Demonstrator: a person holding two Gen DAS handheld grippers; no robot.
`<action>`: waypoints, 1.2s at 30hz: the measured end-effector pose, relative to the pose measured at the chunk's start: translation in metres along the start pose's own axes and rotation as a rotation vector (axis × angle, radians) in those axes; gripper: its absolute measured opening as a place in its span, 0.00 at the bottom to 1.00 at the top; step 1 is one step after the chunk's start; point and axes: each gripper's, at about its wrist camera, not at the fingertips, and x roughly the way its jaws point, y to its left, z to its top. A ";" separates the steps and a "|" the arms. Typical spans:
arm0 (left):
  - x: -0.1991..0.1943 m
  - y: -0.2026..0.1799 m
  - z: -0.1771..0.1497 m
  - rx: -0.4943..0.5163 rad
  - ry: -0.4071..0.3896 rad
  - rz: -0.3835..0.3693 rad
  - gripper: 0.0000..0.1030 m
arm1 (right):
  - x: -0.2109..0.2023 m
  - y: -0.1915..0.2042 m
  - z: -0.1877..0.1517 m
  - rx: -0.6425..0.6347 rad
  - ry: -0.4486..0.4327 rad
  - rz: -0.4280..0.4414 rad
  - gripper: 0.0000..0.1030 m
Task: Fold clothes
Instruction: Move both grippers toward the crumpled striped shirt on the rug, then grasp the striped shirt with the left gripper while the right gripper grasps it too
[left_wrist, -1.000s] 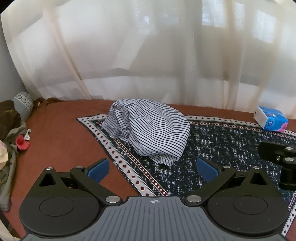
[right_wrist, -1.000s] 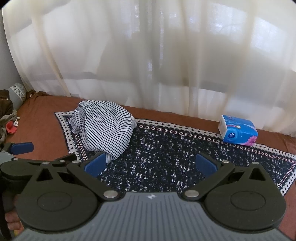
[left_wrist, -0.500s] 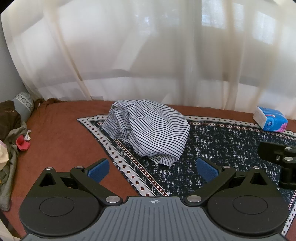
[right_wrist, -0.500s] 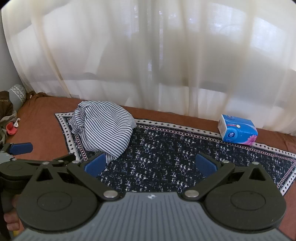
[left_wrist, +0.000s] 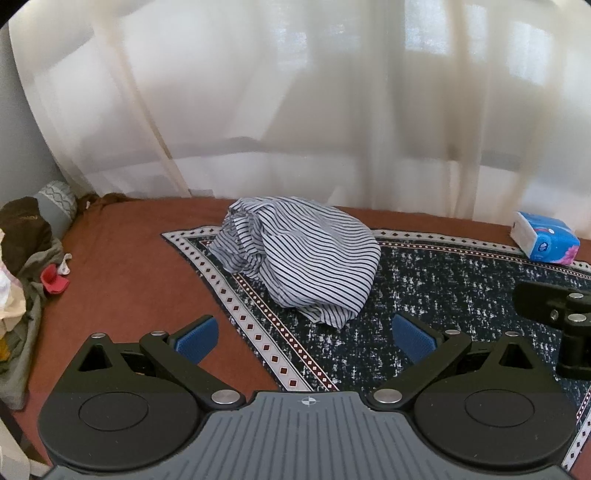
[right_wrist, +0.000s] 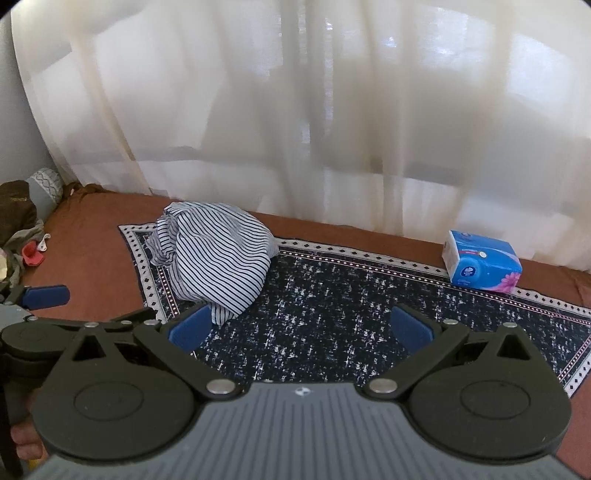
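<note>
Striped shirt (left_wrist: 303, 254) crumpled at rug (left_wrist: 461, 295) left corner: light, limp, likely slippery; best pinched at near hem. Left gripper (left_wrist: 306, 334), right gripper (right_wrist: 299, 326) spread wide, empty.

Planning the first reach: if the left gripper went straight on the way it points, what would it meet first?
Most likely the striped shirt, bunched on the rug ahead of the open left gripper. Nothing shows between them, though depth is unclear.

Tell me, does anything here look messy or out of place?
Yes. The striped shirt lies in a crumpled heap on the patterned rug's corner, not yet spread flat. More clothes are piled loosely at the far left edge. The tissue pack sits tidy.
</note>
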 end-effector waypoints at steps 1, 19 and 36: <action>0.000 -0.001 0.000 -0.004 0.001 0.006 1.00 | 0.000 -0.001 0.000 -0.004 0.001 0.006 1.00; 0.000 -0.010 -0.011 -0.069 0.030 0.084 1.00 | 0.013 -0.013 0.001 -0.086 0.021 0.103 1.00; 0.149 0.053 0.035 -0.016 0.129 -0.030 0.98 | 0.128 0.015 0.029 -0.018 0.056 0.081 1.00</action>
